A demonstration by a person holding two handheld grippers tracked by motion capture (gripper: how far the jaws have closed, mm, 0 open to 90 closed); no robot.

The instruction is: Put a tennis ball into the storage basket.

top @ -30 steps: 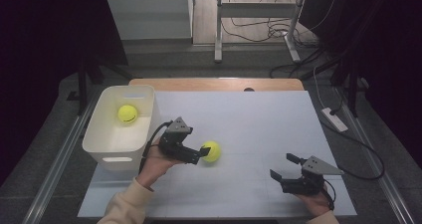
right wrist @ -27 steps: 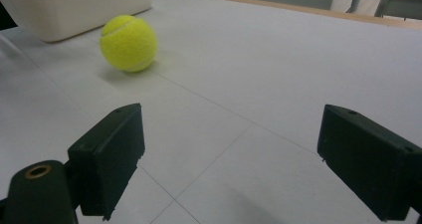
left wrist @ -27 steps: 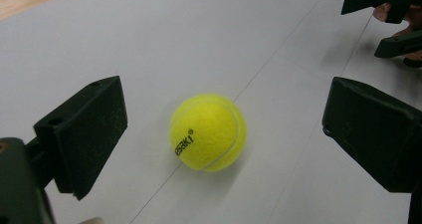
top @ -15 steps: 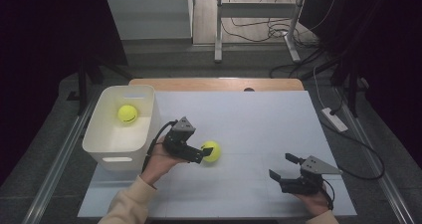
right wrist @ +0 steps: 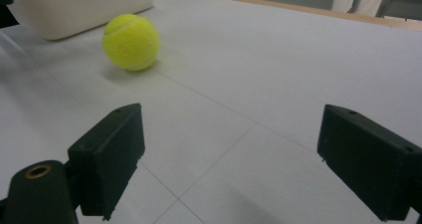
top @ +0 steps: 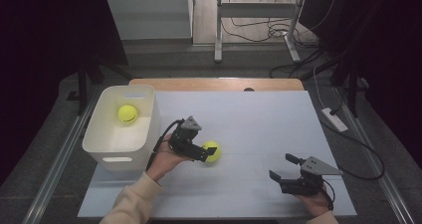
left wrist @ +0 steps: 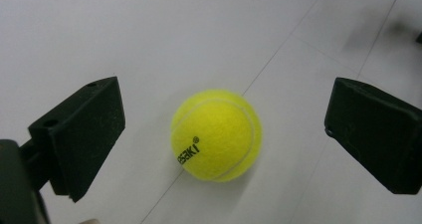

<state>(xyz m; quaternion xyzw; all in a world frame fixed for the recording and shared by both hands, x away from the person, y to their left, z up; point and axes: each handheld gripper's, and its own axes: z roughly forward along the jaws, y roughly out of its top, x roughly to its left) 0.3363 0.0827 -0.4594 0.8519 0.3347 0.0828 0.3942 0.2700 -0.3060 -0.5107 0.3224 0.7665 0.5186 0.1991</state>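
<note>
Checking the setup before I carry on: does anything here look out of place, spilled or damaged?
Nothing stands out. One tennis ball lies in the white bin; the other ball sits intact on the table between the left gripper's open jaws. The right gripper is open, apart.

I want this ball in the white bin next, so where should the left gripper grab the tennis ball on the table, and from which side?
Grip the tennis ball across its widest middle, coming down from above. It is round and sits free on the table, already centred between the left gripper's open jaws, which have just been opening, pads clear on both sides.
</note>
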